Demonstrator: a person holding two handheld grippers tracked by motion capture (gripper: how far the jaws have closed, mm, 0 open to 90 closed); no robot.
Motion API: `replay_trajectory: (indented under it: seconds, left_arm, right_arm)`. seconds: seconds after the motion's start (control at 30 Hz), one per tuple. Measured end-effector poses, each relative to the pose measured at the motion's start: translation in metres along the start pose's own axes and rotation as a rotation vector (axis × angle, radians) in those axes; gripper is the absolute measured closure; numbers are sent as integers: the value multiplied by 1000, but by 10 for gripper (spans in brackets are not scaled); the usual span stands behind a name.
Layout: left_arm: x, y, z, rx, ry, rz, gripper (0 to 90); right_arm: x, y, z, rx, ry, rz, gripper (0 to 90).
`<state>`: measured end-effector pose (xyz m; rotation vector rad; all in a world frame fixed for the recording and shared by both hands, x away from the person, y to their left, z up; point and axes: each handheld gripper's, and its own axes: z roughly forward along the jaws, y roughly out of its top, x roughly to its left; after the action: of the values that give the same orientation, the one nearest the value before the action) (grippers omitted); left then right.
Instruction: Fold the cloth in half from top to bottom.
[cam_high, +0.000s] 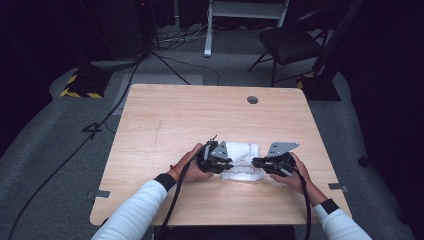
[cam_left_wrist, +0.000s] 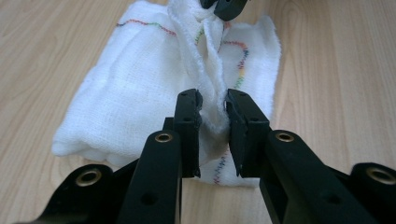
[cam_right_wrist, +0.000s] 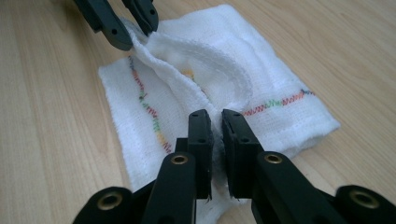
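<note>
A white woven cloth (cam_high: 243, 150) with multicoloured stitched lines lies folded near the front middle of the wooden table (cam_high: 200, 115). One upper edge is lifted into a ridge between my two grippers. My left gripper (cam_high: 231, 164) is shut on one end of that ridge; in the left gripper view its jaws (cam_left_wrist: 214, 100) pinch the cloth (cam_left_wrist: 121, 98). My right gripper (cam_high: 254, 162) is shut on the other end, and its jaws (cam_right_wrist: 215, 119) clamp the cloth (cam_right_wrist: 261, 84) in the right gripper view. The two grippers face each other, close together.
A round grey cable hole (cam_high: 252, 100) sits near the table's far edge. Beyond the table are a black folding chair (cam_high: 290, 42), a stand base with yellow-black tape (cam_high: 80, 87) and cables on the grey floor. Bare wood surrounds the cloth.
</note>
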<state>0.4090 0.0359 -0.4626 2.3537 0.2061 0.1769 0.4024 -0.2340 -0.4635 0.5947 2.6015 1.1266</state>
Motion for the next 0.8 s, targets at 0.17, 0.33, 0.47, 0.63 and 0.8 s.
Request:
replay_trajectory:
  seconds: [0.17, 0.33, 0.47, 0.63, 0.8]
  left_arm:
    - [-8, -5, 3, 24, -28, 0, 763]
    - [-15, -8, 7, 43, -49, 7, 765]
    - [-19, -11, 12, 69, -57, 14, 767]
    - [-18, -14, 16, 71, -55, -12, 772]
    - [-21, -13, 17, 94, -12, 4, 794]
  right_arm:
    - [6, -7, -2, 16, 15, -9, 825]
    - [10, -14, -2, 40, 19, -19, 831]
    - [14, -19, 0, 61, 14, -28, 833]
    - [18, -25, 3, 73, 4, -28, 829]
    - [20, -26, 6, 67, -13, -32, 826]
